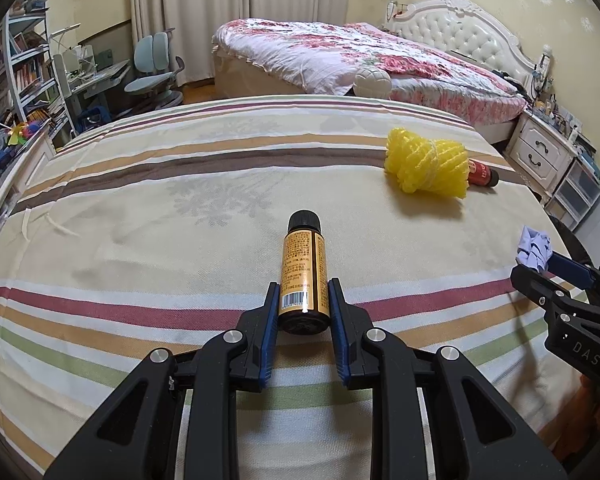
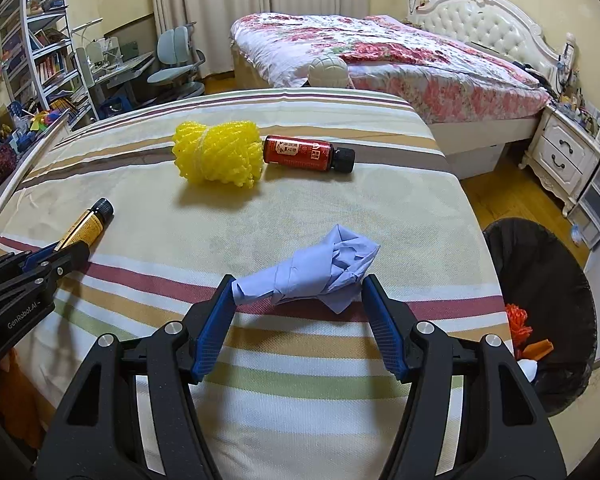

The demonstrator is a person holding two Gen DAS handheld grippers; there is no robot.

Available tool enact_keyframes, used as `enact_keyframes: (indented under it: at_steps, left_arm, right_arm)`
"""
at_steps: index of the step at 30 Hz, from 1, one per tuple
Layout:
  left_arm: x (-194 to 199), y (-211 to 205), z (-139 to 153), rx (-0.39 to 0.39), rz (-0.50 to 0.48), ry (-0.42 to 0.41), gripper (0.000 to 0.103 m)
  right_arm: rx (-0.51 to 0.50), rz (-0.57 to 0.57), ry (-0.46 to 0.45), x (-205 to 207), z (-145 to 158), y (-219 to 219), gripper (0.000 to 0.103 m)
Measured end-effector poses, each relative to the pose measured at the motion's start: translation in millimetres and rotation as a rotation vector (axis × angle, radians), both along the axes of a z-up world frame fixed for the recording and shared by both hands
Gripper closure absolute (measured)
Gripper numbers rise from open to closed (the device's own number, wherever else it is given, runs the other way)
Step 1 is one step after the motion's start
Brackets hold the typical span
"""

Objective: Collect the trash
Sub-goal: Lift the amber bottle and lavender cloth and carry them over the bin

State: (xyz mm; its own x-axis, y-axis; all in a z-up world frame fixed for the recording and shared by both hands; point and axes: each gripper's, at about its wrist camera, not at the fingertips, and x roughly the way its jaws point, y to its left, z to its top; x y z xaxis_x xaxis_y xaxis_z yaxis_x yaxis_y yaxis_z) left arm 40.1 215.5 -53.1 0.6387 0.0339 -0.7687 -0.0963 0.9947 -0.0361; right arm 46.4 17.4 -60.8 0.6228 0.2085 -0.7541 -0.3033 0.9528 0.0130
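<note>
My left gripper (image 1: 303, 294) is shut on an orange-labelled bottle (image 1: 302, 266) with a black cap, gripping its base; the bottle points away over the striped bedsheet (image 1: 140, 216). It also shows in the right wrist view (image 2: 87, 224). My right gripper (image 2: 300, 292) is open, its fingers on either side of a crumpled pale blue tissue wad (image 2: 312, 274) lying on the sheet; the left finger touches its end. A yellow foam net (image 2: 218, 156) and a red bottle (image 2: 306, 154) lie farther back on the sheet.
A black-lined trash bin (image 2: 548, 312) stands on the floor right of the bed, holding orange and white scraps. A floral bed (image 2: 380, 56), white nightstand (image 2: 564, 160), desk, chair and bookshelf lie beyond. A white round object (image 2: 327, 70) sits at the sheet's far edge.
</note>
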Motion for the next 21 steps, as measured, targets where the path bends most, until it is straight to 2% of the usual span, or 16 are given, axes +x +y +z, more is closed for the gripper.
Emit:
enact_keyframes:
  at_steps: [1, 4, 10, 13, 16, 17, 21]
  left_arm:
    - [1.3, -0.2, -1.0, -0.004, -0.008, 0.008, 0.078]
    - [4.6, -0.1, -0.8, -0.008, -0.011, 0.013, 0.063]
    - [10.5, -1.2, -2.3, -0.007, 0.004, 0.017, 0.062]
    - [11.0, -2.6, -2.4, -0.002, 0.005, 0.014, 0.062]
    - [11.1, -5.5, -3.0, 0.013, -0.014, 0.008, 0.076]
    - [10.7, -7.1, -3.1, 0.021, -0.02, 0.005, 0.078]
    - [9.1, -9.1, -2.4, 0.035, -0.027, -0.007, 0.078]
  right_arm:
    - [0.001, 0.0, 0.001, 0.1, 0.1, -0.1, 0.041]
    - [-0.001, 0.0, 0.001, -0.3, -0.1, 0.1, 0.041]
    - [-0.005, 0.002, 0.005, 0.9, -1.2, 0.7, 0.041]
    - [-0.01, 0.004, 0.007, 2.1, -2.4, 1.5, 0.041]
    - [-0.014, 0.007, 0.009, 2.2, -3.1, 2.7, 0.041]
    - [-0.014, 0.007, 0.009, 2.3, -3.1, 3.0, 0.041]
    - [-0.012, 0.007, 0.005, 2.2, -2.5, 3.1, 0.041]
